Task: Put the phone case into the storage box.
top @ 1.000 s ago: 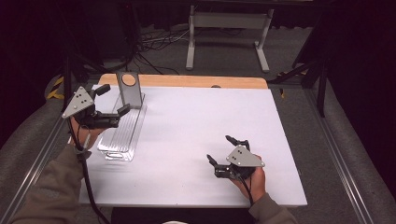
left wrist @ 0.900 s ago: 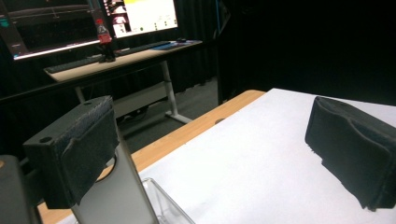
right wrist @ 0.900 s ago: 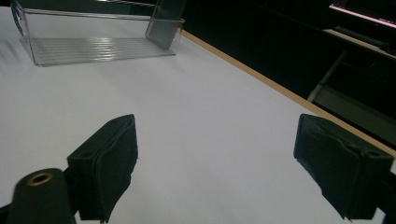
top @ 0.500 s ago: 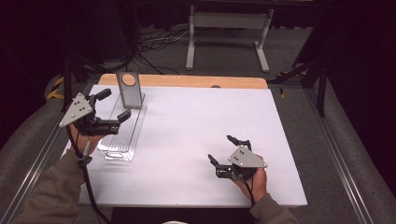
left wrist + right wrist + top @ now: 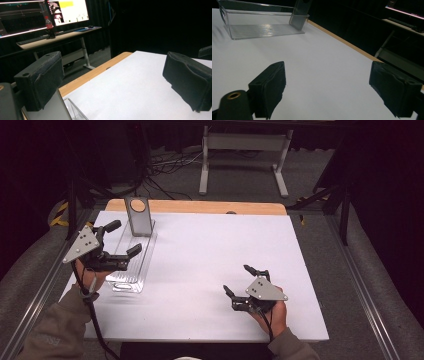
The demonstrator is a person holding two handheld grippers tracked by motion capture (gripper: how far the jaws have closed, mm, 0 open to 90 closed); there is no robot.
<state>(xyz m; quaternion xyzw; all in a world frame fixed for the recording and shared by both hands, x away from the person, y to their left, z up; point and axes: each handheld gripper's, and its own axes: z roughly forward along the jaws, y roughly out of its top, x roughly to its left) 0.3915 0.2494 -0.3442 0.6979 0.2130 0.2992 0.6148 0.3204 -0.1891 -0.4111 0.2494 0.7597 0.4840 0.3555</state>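
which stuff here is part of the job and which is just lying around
Part of the job:
- clear plastic tray
- grey slab with a round brown spot, standing in the tray's far end
- left gripper, open above the tray
- right gripper, open

Just about:
- white table
- monitors
- red-labelled bottle

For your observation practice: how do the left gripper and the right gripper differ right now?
The left gripper hangs over the clear tray at the table's left; the right gripper sits low over bare white tabletop near the front right. Both are open and hold nothing.
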